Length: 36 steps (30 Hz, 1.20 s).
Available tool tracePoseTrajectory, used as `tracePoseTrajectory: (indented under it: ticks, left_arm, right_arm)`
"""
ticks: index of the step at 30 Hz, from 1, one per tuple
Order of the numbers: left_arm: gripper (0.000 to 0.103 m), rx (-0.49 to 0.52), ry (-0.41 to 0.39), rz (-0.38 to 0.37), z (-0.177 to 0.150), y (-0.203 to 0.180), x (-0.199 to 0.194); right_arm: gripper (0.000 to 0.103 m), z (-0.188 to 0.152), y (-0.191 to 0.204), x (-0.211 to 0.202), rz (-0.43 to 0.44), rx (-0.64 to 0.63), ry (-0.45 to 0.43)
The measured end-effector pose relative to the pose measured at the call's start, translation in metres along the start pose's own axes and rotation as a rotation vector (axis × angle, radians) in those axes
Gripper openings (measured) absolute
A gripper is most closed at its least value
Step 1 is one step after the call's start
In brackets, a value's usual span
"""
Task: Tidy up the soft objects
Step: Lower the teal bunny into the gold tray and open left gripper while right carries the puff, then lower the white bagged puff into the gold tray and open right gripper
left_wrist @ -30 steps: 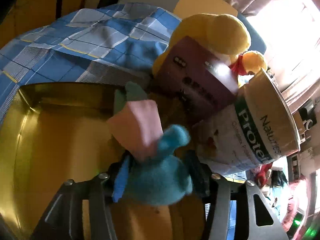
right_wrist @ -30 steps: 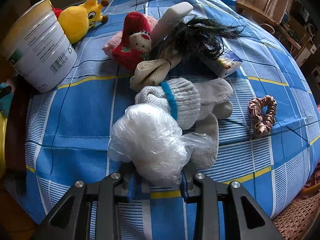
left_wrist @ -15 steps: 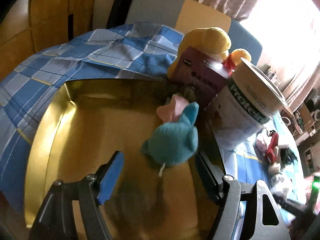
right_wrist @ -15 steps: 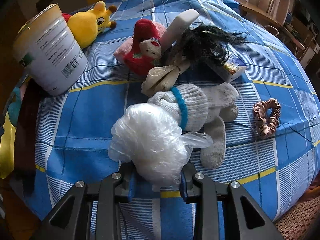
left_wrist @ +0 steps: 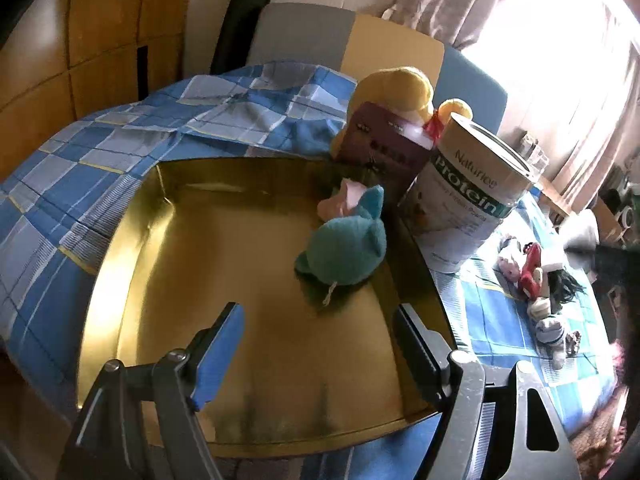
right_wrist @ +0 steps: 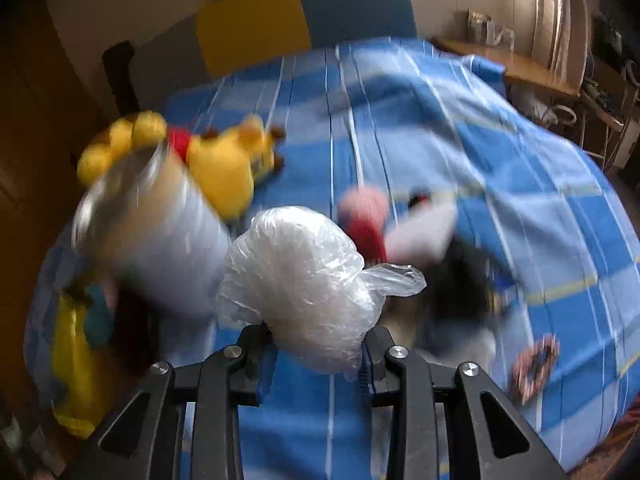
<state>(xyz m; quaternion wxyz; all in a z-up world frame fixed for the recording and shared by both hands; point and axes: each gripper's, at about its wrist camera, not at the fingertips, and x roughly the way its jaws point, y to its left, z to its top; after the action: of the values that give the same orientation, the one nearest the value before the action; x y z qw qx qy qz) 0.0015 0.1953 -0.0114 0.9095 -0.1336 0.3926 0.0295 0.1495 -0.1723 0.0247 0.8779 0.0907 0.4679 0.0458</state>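
**Teal toy in the tray, bag in the right tongs**

A protein can point(left_wrist: 472, 196) stands just beside the gold tray point(left_wrist: 132, 280), with a yellow plush point(left_wrist: 400, 88) and a maroon box point(left_wrist: 384, 148) behind it on the blue checked cloth point(left_wrist: 80, 168). The teal plush point(left_wrist: 344, 248) lies in the tray against its right wall. The left gripper point(left_wrist: 320, 344) is opening, nothing between its jaws. The right gripper point(right_wrist: 316, 360) is clamped on a crumpled plastic bag point(right_wrist: 300, 284), held above the blurred cloth.
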Motion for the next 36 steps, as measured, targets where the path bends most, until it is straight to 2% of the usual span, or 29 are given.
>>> tracePoseTrajectory:
  ticks: [3, 6, 9, 11, 13, 15, 19, 23, 27, 31, 36]
  left_arm:
    - [0.077, 0.012, -0.028, 0.017, 0.001, 0.003, -0.009]
    - [0.077, 0.02, -0.053, 0.036, 0.003, 0.007, -0.017]
    - [0.081, 0.02, -0.073, 0.057, 0.004, 0.012, -0.023]
    - [0.081, 0.018, -0.08, 0.066, 0.004, 0.016, -0.027]
    - [0.081, 0.014, -0.086, 0.078, 0.004, 0.02, -0.03]
    - [0.081, 0.011, -0.091, 0.088, 0.003, 0.024, -0.034]
    - [0.081, 0.001, -0.108, 0.113, 0.001, 0.034, -0.044]
    - [0.081, -0.026, -0.109, 0.12, -0.001, 0.043, -0.048]
    - [0.081, -0.051, -0.101, 0.127, -0.005, 0.052, -0.047]
    - [0.081, -0.093, -0.076, 0.134, -0.008, 0.065, -0.042]
    - [0.081, -0.117, -0.08, 0.147, -0.009, 0.072, -0.042]
  right_arm:
    - [0.032, 0.052, 0.02, 0.004, -0.014, 0.017, -0.053]
    - [0.032, 0.09, 0.052, 0.01, 0.001, 0.001, -0.089]
    - [0.032, 0.114, 0.111, 0.011, 0.06, -0.082, -0.127]
    - [0.032, 0.113, 0.15, 0.005, 0.121, -0.157, -0.135]
    - [0.032, 0.1, 0.199, 0.003, 0.218, -0.275, -0.124]
    - [0.032, 0.072, 0.245, 0.006, 0.307, -0.406, -0.084]
    - [0.032, 0.003, 0.307, 0.028, 0.376, -0.619, 0.03]
    - [0.032, -0.044, 0.339, 0.058, 0.357, -0.715, 0.108]
    - [0.033, -0.076, 0.358, 0.091, 0.267, -0.784, 0.148]
    - [0.036, -0.078, 0.354, 0.127, 0.209, -0.754, 0.212]
    - [0.049, -0.068, 0.34, 0.127, 0.232, -0.689, 0.23]
